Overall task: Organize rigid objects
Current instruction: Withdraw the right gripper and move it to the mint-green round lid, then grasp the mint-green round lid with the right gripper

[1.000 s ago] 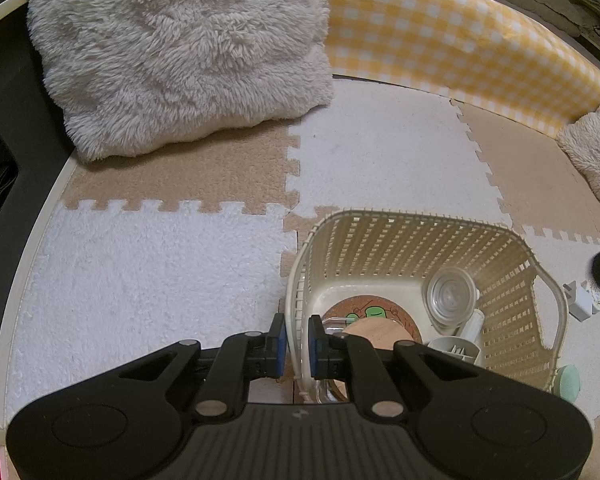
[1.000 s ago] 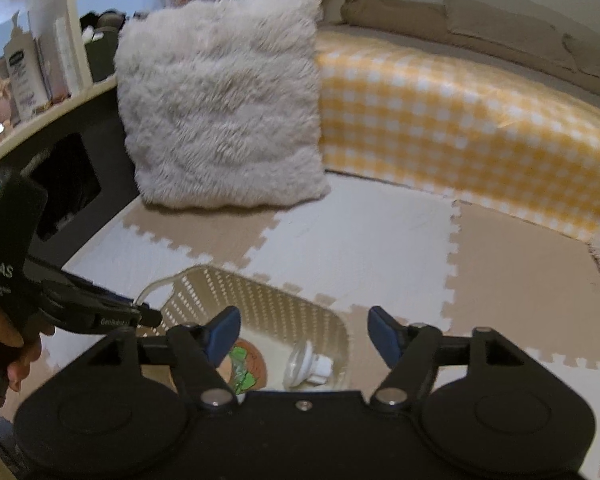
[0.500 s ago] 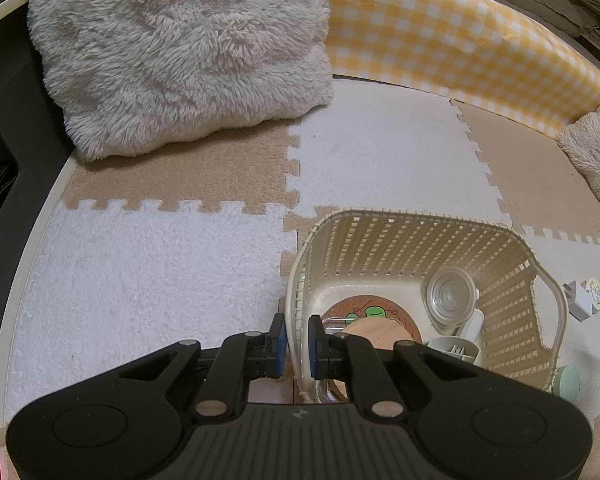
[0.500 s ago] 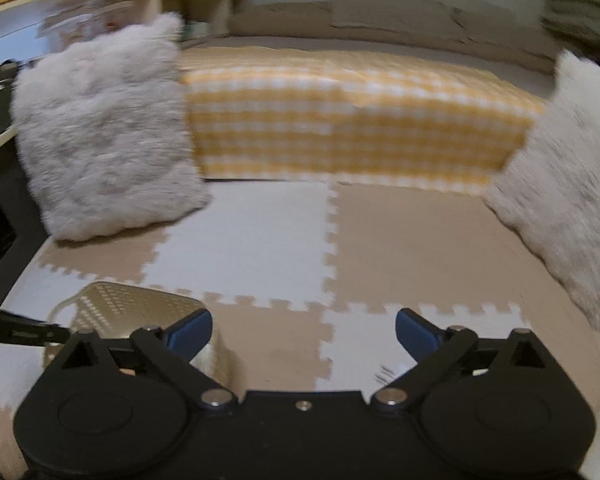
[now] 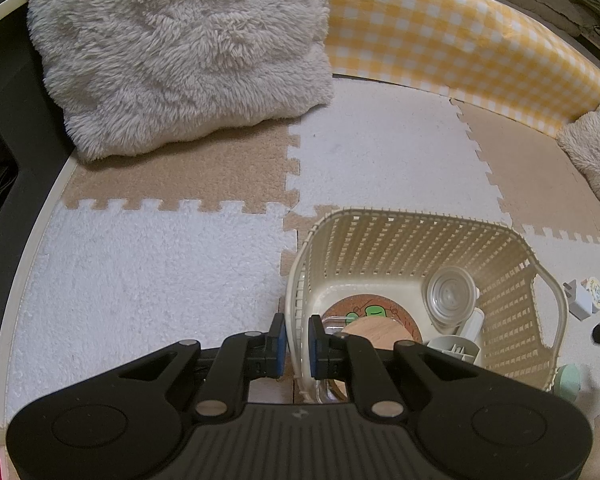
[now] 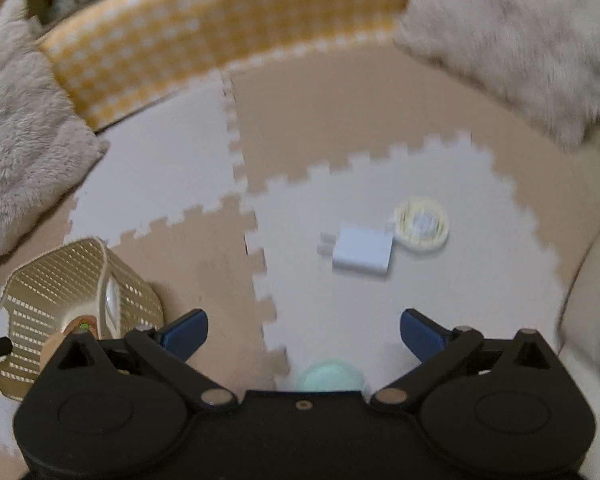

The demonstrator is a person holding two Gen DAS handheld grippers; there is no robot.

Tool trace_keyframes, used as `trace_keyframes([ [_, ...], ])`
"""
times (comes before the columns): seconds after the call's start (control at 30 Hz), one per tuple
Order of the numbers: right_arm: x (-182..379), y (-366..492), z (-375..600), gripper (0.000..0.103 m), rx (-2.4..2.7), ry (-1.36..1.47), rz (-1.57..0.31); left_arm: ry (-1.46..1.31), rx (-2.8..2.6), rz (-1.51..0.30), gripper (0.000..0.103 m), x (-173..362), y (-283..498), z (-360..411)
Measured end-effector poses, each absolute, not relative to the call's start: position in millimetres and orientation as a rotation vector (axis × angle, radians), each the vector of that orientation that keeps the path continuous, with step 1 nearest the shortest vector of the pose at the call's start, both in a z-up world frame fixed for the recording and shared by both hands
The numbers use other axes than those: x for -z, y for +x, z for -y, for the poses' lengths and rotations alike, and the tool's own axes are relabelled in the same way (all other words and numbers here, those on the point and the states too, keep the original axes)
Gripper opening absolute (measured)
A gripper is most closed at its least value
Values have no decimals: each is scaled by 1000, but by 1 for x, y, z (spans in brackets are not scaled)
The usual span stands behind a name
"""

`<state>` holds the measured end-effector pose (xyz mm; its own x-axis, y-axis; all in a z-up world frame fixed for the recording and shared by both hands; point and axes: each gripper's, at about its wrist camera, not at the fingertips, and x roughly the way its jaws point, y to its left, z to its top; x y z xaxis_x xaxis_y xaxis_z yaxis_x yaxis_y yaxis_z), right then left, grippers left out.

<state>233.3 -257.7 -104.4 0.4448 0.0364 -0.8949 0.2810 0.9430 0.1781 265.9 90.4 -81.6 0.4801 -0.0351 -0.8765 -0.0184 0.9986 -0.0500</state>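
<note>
My left gripper (image 5: 297, 340) is shut on the near left rim of a cream slatted basket (image 5: 420, 240). Inside the basket lie a frog coaster (image 5: 374, 312), a wooden disc (image 5: 376, 330), a clear round lid (image 5: 450, 294) and a grey plastic part (image 5: 454, 348). My right gripper (image 6: 303, 330) is open and empty above the mat. Ahead of it lie a white charger plug (image 6: 362, 252) and a round yellowish tin (image 6: 420, 222). A mint round object (image 6: 328, 376) lies just under it. The basket shows at the left in the right wrist view (image 6: 72, 296).
The floor is a beige and white puzzle mat (image 5: 180, 264). A fluffy cushion (image 5: 180, 48) and a yellow checked bolster (image 5: 460, 40) line the far side. Another fluffy cushion (image 6: 512, 36) sits at the right. The charger (image 5: 580, 300) lies right of the basket.
My right gripper has swung from over the basket to the right and now points down at the charger and tin. The left gripper and basket have not moved.
</note>
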Motion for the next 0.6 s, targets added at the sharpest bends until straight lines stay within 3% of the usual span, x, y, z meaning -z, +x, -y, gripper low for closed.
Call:
trace_keyframes([
  [0.33,144,233,265,75,252,397,-1256,-54,10,-1070,10,82,266,-90],
  [0.47,151,233,260,71,243,382,-1282,-56,11,-1071,10,82,266,-90],
  [0.6,156,233,260,56,265,375,-1301,-55,10,-1070,10,82,266,-90],
])
